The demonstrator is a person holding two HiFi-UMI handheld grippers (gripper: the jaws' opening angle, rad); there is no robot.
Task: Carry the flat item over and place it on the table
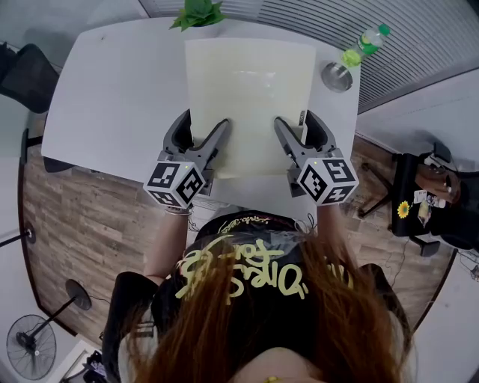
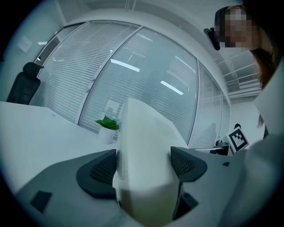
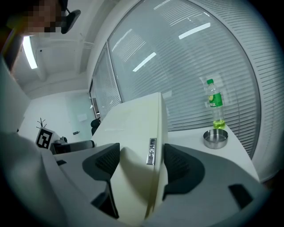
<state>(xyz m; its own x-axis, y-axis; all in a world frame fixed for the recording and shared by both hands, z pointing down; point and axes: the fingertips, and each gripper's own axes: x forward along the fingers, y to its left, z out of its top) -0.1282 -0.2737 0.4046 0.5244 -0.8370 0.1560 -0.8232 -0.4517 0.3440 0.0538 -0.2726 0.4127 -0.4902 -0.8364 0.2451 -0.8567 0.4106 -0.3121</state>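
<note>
Flat item (image 1: 249,97) is in the upper middle of the frame, over the white table (image 1: 112,90), and you squeeze its near edge with your left gripper (image 1: 203,126) and right gripper (image 1: 297,123) so it won't tip.

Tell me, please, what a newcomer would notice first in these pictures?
First comes the pale flat panel, large, over the middle of the white table. The left gripper and right gripper each clamp its near edge. At the far edge stands a green plant, and at the far right corner a green bottle beside a metal bowl.
</note>
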